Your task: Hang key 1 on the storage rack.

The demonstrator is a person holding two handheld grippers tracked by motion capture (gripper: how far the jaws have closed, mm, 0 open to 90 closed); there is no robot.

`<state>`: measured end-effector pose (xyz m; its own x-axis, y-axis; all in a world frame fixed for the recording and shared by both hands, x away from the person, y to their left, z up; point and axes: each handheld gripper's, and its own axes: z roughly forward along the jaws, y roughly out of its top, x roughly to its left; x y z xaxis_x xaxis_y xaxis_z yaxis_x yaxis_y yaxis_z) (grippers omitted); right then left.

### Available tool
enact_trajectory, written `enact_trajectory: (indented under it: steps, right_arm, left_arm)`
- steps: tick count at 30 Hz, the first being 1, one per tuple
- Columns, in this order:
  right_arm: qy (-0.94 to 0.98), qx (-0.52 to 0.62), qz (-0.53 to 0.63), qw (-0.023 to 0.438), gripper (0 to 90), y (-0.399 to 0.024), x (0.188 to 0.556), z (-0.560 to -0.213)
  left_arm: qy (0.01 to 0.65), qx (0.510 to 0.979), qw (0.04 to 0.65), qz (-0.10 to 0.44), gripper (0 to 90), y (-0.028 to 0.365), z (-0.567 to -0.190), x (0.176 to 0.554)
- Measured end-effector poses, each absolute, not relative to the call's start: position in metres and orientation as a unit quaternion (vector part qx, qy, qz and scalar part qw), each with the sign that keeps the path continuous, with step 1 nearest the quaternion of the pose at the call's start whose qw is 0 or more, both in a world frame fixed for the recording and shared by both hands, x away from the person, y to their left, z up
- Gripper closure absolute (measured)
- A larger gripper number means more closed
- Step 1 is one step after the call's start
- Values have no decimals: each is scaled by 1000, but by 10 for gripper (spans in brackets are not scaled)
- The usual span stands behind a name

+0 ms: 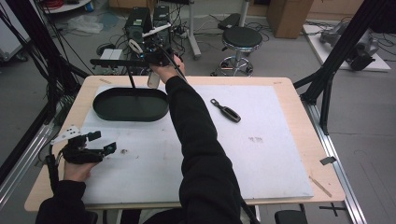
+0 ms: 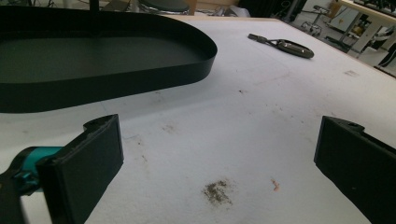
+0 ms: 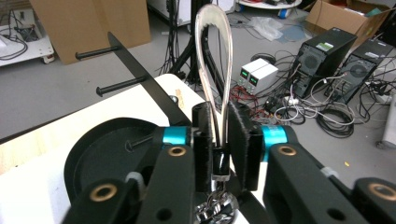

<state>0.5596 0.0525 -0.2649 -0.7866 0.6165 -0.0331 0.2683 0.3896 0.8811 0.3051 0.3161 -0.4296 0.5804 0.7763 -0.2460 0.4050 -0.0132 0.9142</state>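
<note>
**Right gripper holds a clear loop up by the rack, left gripper waits wide apart**

Over at the far edge of the counter (image 1: 280, 93), the right gripper (image 1: 156, 56) is reached out past the black oval tray (image 1: 130, 105), its jaws closed tight on a clear, glossy loop (image 3: 214, 70). In the right gripper view the loop stands upright between the two pads, clamped near its lower end, with something shiny and metallic hanging just below the jaws, too blurred to name. Just beside the loop runs a flat black rack bar (image 3: 140, 79) carrying two horizontal pegs (image 3: 119, 85), both bare. The bar rises on a thin post out of the tray, and it sits between the loop and the floor clutter behind: computer towers (image 3: 345, 56), tangled cables, a cardboard box (image 3: 84, 23).

Down at the near left corner, the left gripper (image 1: 95, 142) rests low over the white mat (image 1: 261, 154), jaws spread wide with nothing between them. Its own view looks across the mat: a dark smudge (image 2: 217, 191) just ahead, the tray wall to the upper left, and a dark key-fob-shaped piece (image 2: 285, 45) with a narrow tail lying well apart on the mat, right of the outstretched black sleeve (image 1: 201, 149).

Beyond the counter stands a round black stool (image 1: 240, 39).
</note>
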Motion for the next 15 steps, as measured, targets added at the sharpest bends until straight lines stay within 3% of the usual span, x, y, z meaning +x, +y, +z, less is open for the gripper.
enact_trajectory:
  steps: [1, 3, 7, 8, 9, 10, 13, 15]
  right_arm:
    - [806, 283, 487, 182, 654, 51, 559, -263]
    - [800, 297, 493, 167, 593, 47, 558, -260]
    - [799, 310, 489, 163, 381, 38, 555, -258]
    - [799, 310, 489, 163, 381, 38, 555, -258]
    - [803, 308, 483, 167, 275, 34, 554, -258]
    - [803, 308, 483, 167, 275, 34, 554, -258]
    - [810, 320, 466, 157, 96, 27, 552, -258]
    - [812, 331, 461, 138, 71, 23, 549, -259]
  left_arm:
    - [426, 693, 558, 166, 17, 316, -430, 305]
    - [426, 693, 558, 166, 17, 316, -429, 305]
    - [425, 694, 557, 166, 17, 316, -429, 305]
    - [425, 694, 557, 166, 18, 316, -429, 305]
    - [425, 694, 557, 167, 17, 316, -429, 305]
    - [425, 694, 557, 167, 17, 316, -429, 305]
    - [424, 695, 556, 166, 17, 316, -429, 304]
    - [425, 694, 557, 166, 18, 317, -429, 304]
